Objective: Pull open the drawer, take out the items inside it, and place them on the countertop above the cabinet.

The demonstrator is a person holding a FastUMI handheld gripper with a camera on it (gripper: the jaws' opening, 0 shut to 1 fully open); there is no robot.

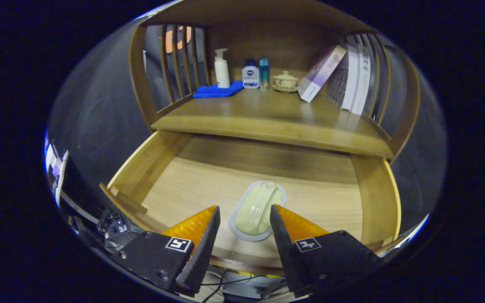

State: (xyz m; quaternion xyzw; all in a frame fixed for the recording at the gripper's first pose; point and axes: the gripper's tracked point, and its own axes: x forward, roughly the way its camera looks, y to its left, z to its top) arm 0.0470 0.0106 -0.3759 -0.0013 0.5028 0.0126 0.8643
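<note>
The wooden drawer (377,198) stands pulled open below the countertop (267,115). On its floor lies a pale yellow-green pouch (257,210) with a clear sealed rim, lengthwise between my two fingers. My gripper (244,214) is open, with its orange-backed black fingers (204,240) on either side of the pouch's near half. Whether the fingers touch the pouch or hang above it I cannot tell.
At the back of the countertop stand a white pump bottle (221,69) on a blue cloth (217,90), a small white bottle (250,75), a blue-green bottle (264,72) and a lidded cup (285,81). Books (343,78) lean at the right. Slatted rails (179,63) fence both sides.
</note>
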